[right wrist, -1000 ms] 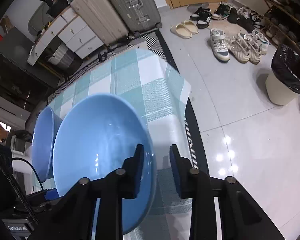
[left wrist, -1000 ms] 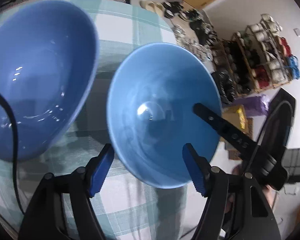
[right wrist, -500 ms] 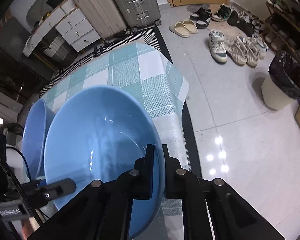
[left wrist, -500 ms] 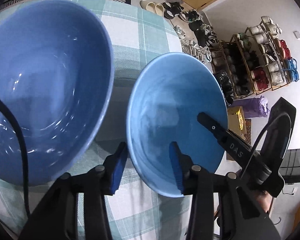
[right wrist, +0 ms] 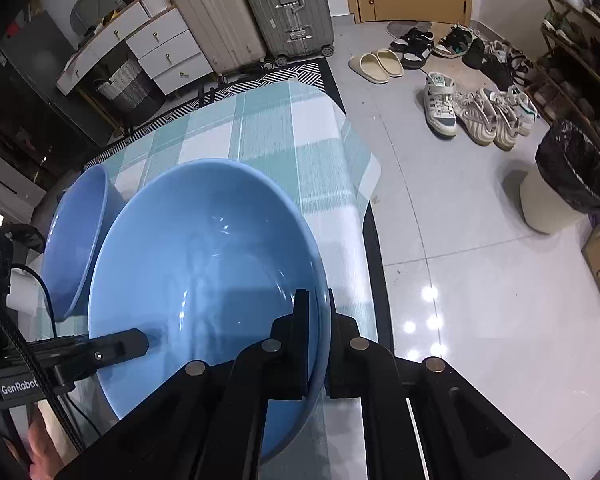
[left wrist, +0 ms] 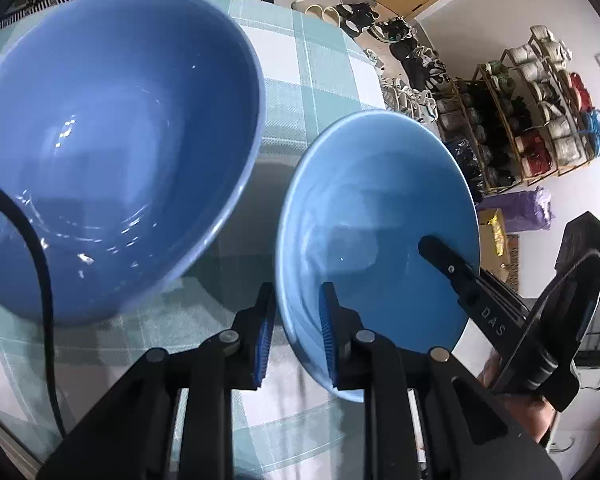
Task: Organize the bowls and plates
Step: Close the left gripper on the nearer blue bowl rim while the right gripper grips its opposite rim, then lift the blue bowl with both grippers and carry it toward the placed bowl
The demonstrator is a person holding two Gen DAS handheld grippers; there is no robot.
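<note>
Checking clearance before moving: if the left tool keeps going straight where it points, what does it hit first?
The lighter bowl: its near rim already sits between the closing left tool fingers, so the rim seats deeper, then probably the tablecloth.

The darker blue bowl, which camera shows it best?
The left wrist view: the darker blue bowl fills its left half, its inside open to the camera, beside the lighter bowl on the checked cloth. The right wrist view shows only a slice of it behind the lighter bowl.
</note>
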